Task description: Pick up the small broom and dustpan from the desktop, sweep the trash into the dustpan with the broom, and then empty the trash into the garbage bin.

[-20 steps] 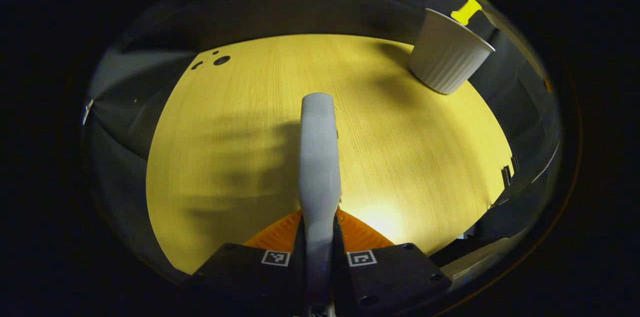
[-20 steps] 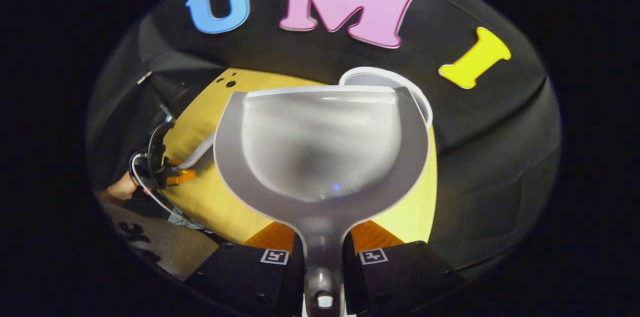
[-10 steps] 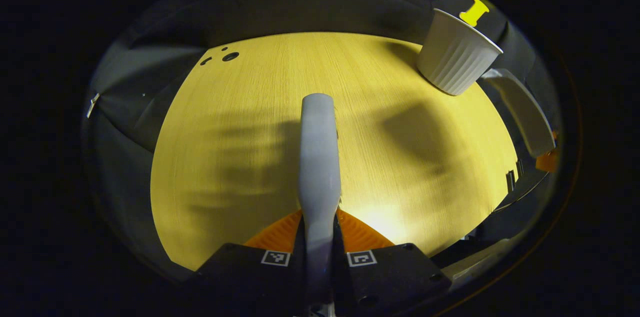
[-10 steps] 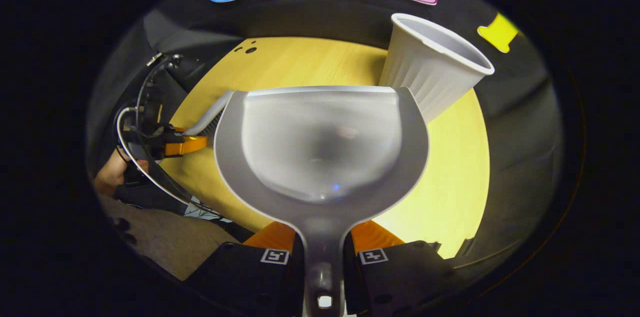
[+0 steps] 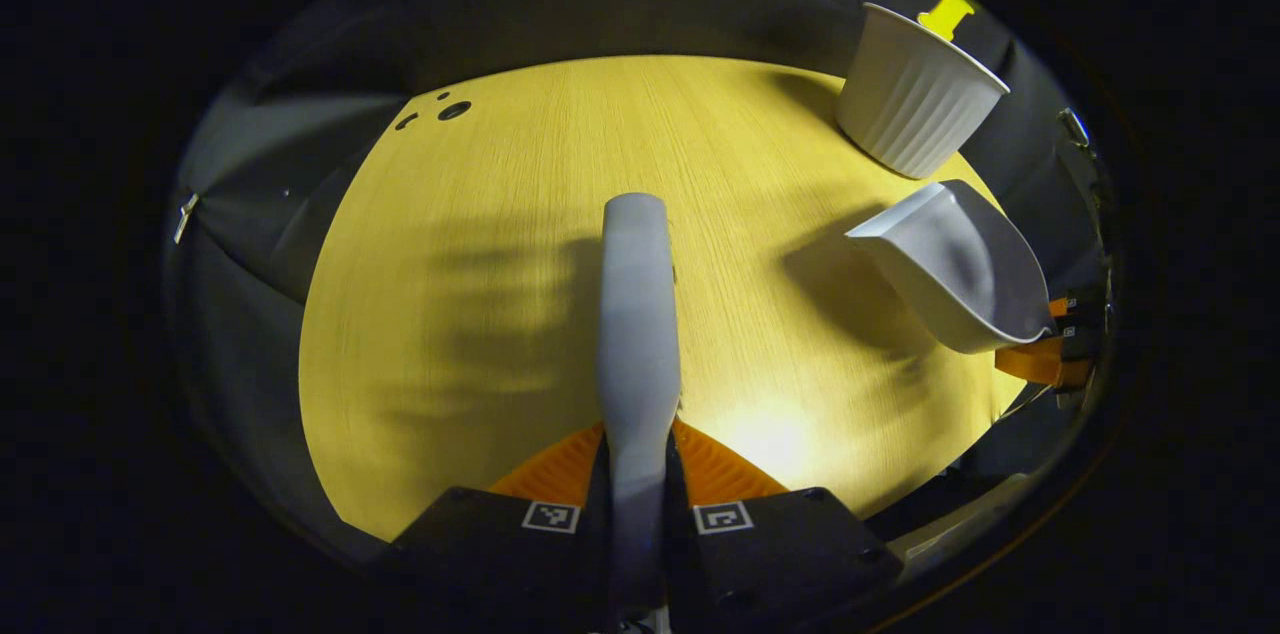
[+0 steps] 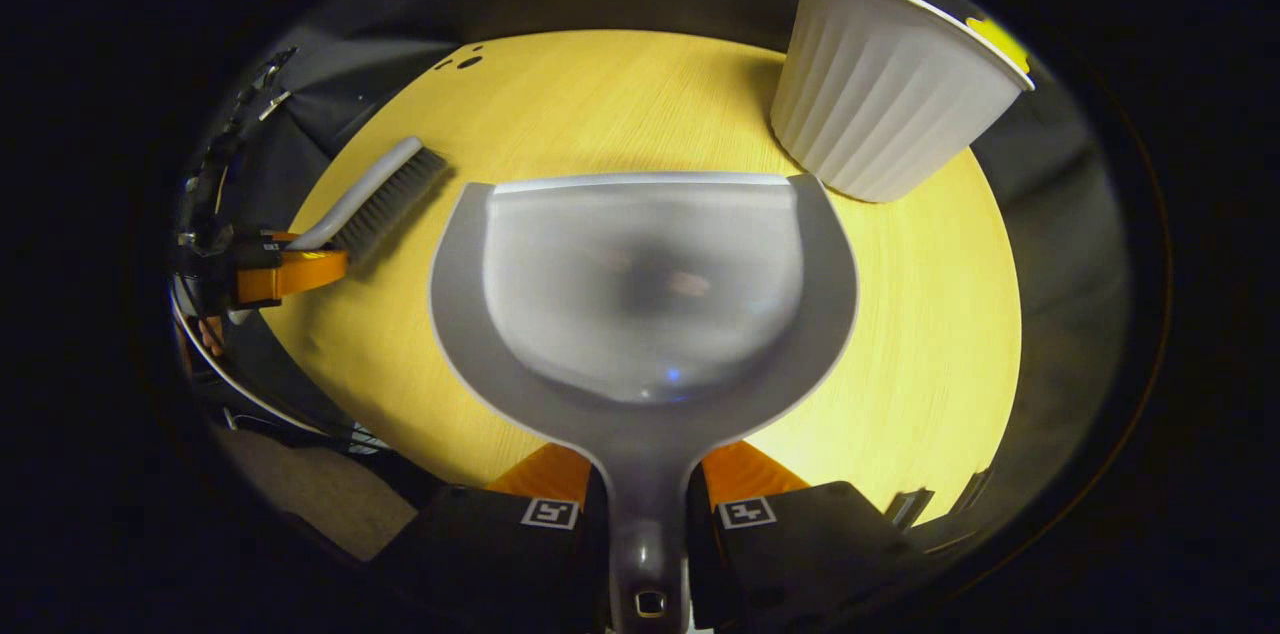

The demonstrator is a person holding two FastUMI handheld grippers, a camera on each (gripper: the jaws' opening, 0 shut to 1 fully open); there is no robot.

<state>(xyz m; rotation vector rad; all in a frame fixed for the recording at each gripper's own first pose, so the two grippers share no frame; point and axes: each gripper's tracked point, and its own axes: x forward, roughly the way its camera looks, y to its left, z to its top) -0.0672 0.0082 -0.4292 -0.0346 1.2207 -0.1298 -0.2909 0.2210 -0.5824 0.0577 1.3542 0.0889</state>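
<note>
On the yellow wood-grain desk (image 5: 500, 314), your left tool (image 5: 637, 504) is closed on the small broom (image 5: 636, 314): both ribbed orange fingers (image 5: 555, 469) press against its smooth, rounded grey handle, which runs straight out ahead of the tool above the desk top. From your right gripper view the same broom (image 6: 375, 194) shows its curved pale handle and a block of dark, stiff bristles, held low over the left part of the desk by the left tool (image 6: 275, 274).

Your right tool (image 6: 647, 499) grips the dustpan (image 6: 640, 284) by its narrow grey stem, with an orange finger on each side. The pan is smooth matte plastic, a wide scoop with a straight front lip and a rounded bowl; the bowl looks blurred, and I cannot tell whether anything lies in it. In your left gripper view the dustpan (image 5: 950, 264) hangs above the desk's right side, tilted, casting a soft shadow on the wood, with the right tool (image 5: 1050, 349) behind it.

Just past the pan's front right corner stands the garbage bin (image 6: 885, 94), a white tapered tub with vertical ribs and a thin rolled rim. It sits on the far right part of the desk (image 6: 930, 314), close to the pan; whether they touch I cannot tell. The bin (image 5: 915, 94) looks upright.
</note>
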